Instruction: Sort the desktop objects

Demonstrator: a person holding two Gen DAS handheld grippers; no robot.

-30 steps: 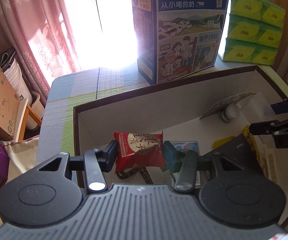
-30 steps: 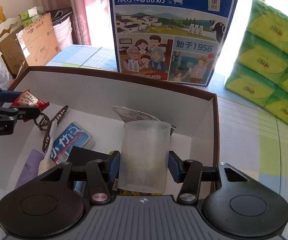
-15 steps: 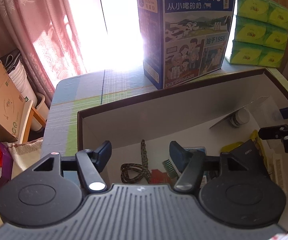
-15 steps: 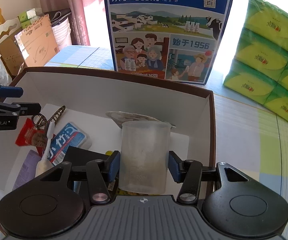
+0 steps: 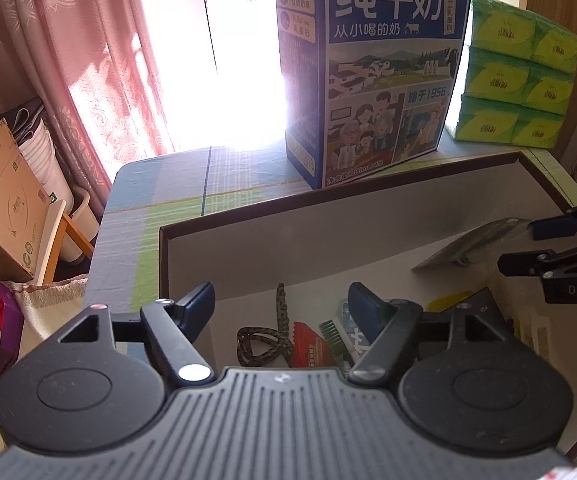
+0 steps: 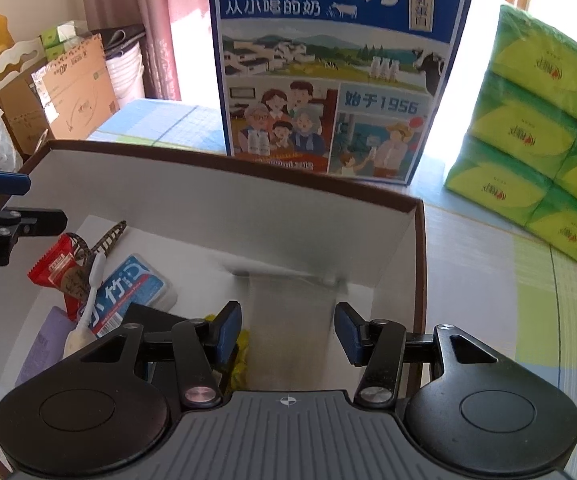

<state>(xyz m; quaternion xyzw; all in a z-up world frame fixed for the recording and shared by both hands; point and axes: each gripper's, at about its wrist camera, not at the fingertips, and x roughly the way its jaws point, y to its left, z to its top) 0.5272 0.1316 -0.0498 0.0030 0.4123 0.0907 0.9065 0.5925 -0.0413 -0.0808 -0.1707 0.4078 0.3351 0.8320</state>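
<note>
We see a table (image 5: 160, 200) under a blue-green checked cloth; on it stand a brown-rimmed box (image 6: 224, 160), a blue milk carton (image 6: 336, 80) and stacked green tissue packs (image 6: 528, 140).

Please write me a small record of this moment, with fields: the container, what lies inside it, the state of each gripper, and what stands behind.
container: open white cardboard box with brown rim
inside, left part: red snack packet, white toothbrush, blue and white floss case, braided dark cord
inside, right part: frosted plastic cup, blurred
left gripper: open, empty, above the cord
right gripper: open, its fingers apart from the cup
behind the box: tall blue milk carton, green tissue packs
</note>
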